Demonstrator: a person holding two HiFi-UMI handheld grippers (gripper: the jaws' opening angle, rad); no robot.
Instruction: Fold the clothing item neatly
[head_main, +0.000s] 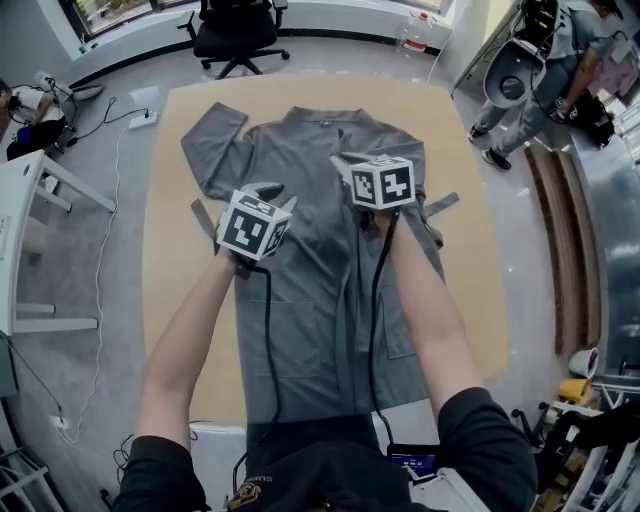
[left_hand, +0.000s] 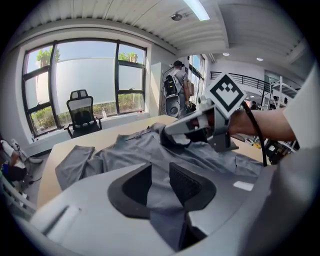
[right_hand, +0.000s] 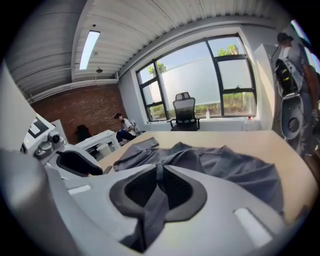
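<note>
Grey shirt (head_main: 300, 290) lies spread front-up along the middle of the pale wooden desk (head_main: 170, 200). Its collar is toward the far edge and its hem hangs over the near edge. One sleeve (head_main: 210, 140) lies bent toward the far left corner. On the other side a narrow strip of cloth pokes out toward the right edge.

Left tongs (left_hand: 160, 182) are over the shirt's left side, about midway between the near and far edges. A thick fold of grey cloth fills the gap between their pads and runs back into the throat, so they are closed on the shirt.

Right tongs (right_hand: 159, 182) are over the chest, nearer the far edge. Their jaws are almost together and pinch a thin raised fold of the same shirt, which trails down behind the pads.

Beyond the far edge stands a black chair (head_main: 238, 30). A person (head_main: 560, 80) stands off the far right corner.
</note>
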